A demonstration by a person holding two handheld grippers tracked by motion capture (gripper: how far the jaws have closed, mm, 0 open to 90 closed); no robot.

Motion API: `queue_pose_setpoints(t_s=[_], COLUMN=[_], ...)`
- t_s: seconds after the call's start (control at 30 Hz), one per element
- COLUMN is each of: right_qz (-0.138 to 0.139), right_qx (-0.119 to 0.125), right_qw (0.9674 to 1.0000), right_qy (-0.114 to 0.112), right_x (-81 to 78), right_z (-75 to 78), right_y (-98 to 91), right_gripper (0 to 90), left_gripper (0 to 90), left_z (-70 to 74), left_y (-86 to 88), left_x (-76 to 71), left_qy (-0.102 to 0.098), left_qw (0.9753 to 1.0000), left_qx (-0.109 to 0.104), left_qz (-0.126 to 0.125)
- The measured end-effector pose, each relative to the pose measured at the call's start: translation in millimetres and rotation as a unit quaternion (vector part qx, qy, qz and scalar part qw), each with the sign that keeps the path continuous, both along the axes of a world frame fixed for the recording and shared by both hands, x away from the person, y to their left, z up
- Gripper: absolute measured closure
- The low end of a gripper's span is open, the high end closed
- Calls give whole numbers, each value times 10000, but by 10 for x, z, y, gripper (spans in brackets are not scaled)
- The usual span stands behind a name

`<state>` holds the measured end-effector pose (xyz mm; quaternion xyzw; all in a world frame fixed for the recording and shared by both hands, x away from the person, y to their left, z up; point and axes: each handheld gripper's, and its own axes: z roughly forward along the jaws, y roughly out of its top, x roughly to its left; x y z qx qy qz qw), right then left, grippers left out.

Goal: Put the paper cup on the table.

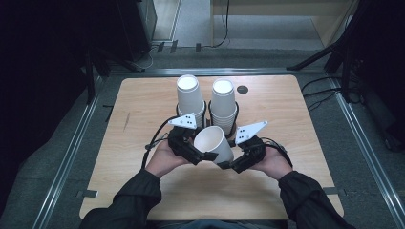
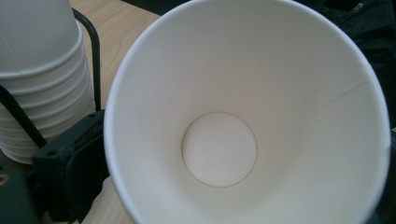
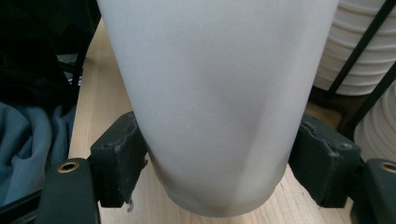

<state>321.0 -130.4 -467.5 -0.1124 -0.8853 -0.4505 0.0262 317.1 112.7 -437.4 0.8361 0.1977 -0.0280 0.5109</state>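
We hold one paper cup (image 1: 214,143) tilted above the bench (image 1: 143,102), just in front of two cup stacks (image 1: 188,99) that stand in a black wire rack (image 2: 95,56). The right tongs (image 1: 228,164) are clamped on the cup's base, a jaw pressing on each side of it in the right gripper view. The left tongs (image 1: 204,156) sit by the rim (image 2: 109,140), looking straight into the cup's mouth; whether they pinch the rim or stand free we cannot tell.

To do this step well, we should keep the right grip light enough not to crease the thin wall, steady the rim with the left, and align the cup's axis with a stack before lowering it squarely, so it nests without knocking either stack.
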Motion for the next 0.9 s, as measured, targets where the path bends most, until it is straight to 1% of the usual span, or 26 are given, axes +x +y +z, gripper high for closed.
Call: queue_pose_setpoints(t_s=[0.03, 0.07, 0.17, 0.2, 0.27, 0.3, 0.37, 0.43, 0.5, 0.57, 0.6, 0.63, 0.67, 0.7, 0.77, 0.83, 0.9], right_qz=[16, -3, 12, 12, 0, -8, -22, -21, -2, -42, -52, -115, -115, -154, -169, -241, -239], right_qx=[-3, -13, 2, 18, 7, 29, 30, 17, -8, -53, -67, -65, -65, -82, -84, -105, -119], right_qw=[10000, 10000, 10000, 10000, 10000, 10000, 10000, 10000, 10000, 9999, 9999, 9998, 9998, 9997, 9996, 9995, 9995], right_qy=[30, 24, 27, 38, 72, 16, 11, 4, 63, 86, 127, 133, 133, 192, 189, 185, 176], right_x=[1, 2, 4, 5, 8, 8, 6, 7, 8, 4, 10, 11, 11, 14, 17, 22, 28], right_z=[-4, -8, -11, -9, -6, -6, 1, -1, -3, -6, -9, -16, -16, -17, -17, -15, -15], right_y=[6, 10, 9, 6, 0, -7, -9, -8, -6, -2, -4, -5, -5, -10, -13, -27, -41], right_gripper=[248, 248, 249, 250, 249, 250, 249, 248, 245, 209, 194, 176, 176, 157, 157, 157, 156], left_gripper=[44, 84, 110, 128, 148, 162, 173, 179, 184, 187, 190, 194, 194, 196, 196, 196, 196], left_z=[2, 5, 21, 23, 29, 38, 51, 50, 48, 53, 62, 71, 78, 85, 90, 92, 96], left_y=[0, -6, -6, -3, 0, 1, -8, -9, -5, 8, 24, 35, 44, 56, 71, 78, 87], left_x=[-8, -17, -35, -36, -27, -33, -39, -40, -38, -37, -38, -36, -37, -29, -25, -28, -22], left_qy=[-25, -53, -171, -167, -91, -99, -108, -94, -76, -76, -125, -115, -126, -106, -123, -141, -144], left_qw=[10000, 10000, 9998, 9999, 9999, 9999, 9999, 9999, 9999, 9999, 9998, 9998, 9998, 9998, 9998, 9997, 9996], left_qx=[-35, -35, 37, 27, 30, 17, 58, 58, 91, 97, 88, 65, 57, 64, 100, 129, 181], left_qz=[-42, -34, 13, 24, 63, 102, 101, 91, 80, 94, 115, 136, 158, 134, 139, 162, 135])
